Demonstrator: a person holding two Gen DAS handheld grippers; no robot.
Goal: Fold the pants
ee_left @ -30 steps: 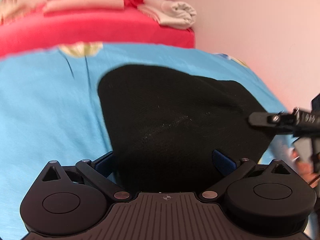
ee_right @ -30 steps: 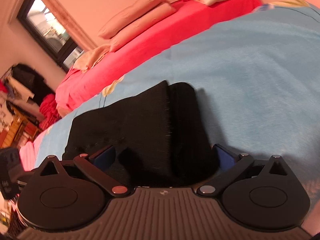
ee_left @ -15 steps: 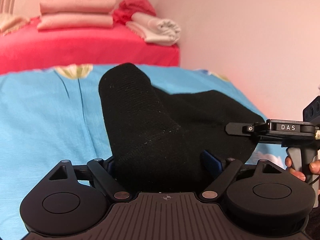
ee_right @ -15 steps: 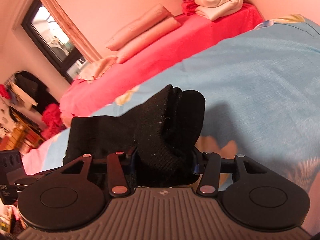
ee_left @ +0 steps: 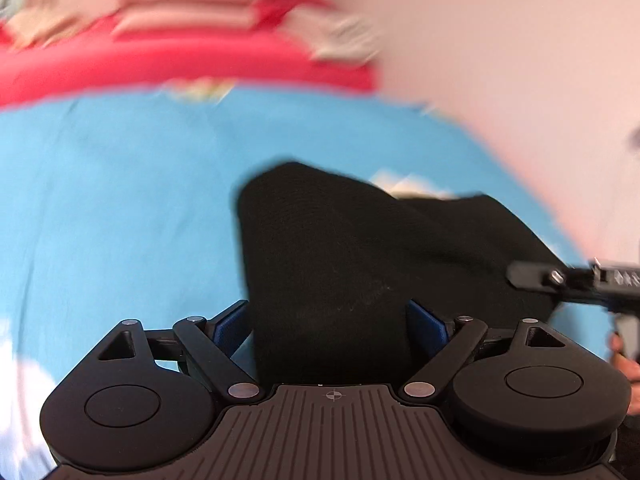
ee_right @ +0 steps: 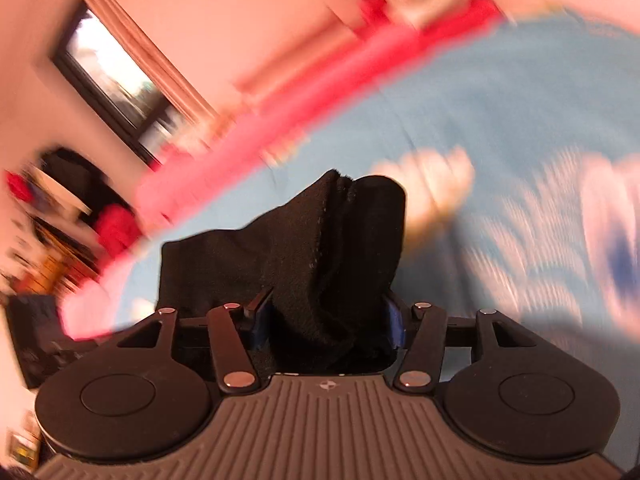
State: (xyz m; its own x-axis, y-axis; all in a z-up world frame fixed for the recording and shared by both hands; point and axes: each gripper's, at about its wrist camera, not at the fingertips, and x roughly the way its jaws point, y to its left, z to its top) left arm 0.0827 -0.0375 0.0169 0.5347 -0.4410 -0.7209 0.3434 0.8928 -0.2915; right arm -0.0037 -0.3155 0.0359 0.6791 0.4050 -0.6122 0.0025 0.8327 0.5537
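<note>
In our left wrist view the blue sheet [ee_left: 100,208] fills the left side, with a red bedspread [ee_left: 180,68] blurred across the top. Our left gripper [ee_left: 328,322] sits low in the middle, its blue pads [ee_left: 230,322] set apart with the black pants [ee_left: 340,264] bunched between them. The fabric fills the gap and touches both pads, so we read the jaws as clamped on the pants. The cloth rises from the jaws and spreads right across the sheet. At the far right edge the other gripper's black finger pokes in, with a hand [ee_left: 628,364] beneath it.

In our right wrist view a dark-framed window [ee_right: 116,84] sits on the left wall, and the red bedspread [ee_right: 320,92] streaks diagonally. Our right gripper [ee_right: 326,322] holds a thick fold of the pants [ee_right: 312,248] standing up between its fingers. Its jaws are opening, yet the fabric packs the gap pad to pad. To the right lies more blue sheet [ee_right: 520,92], heavily blurred.
</note>
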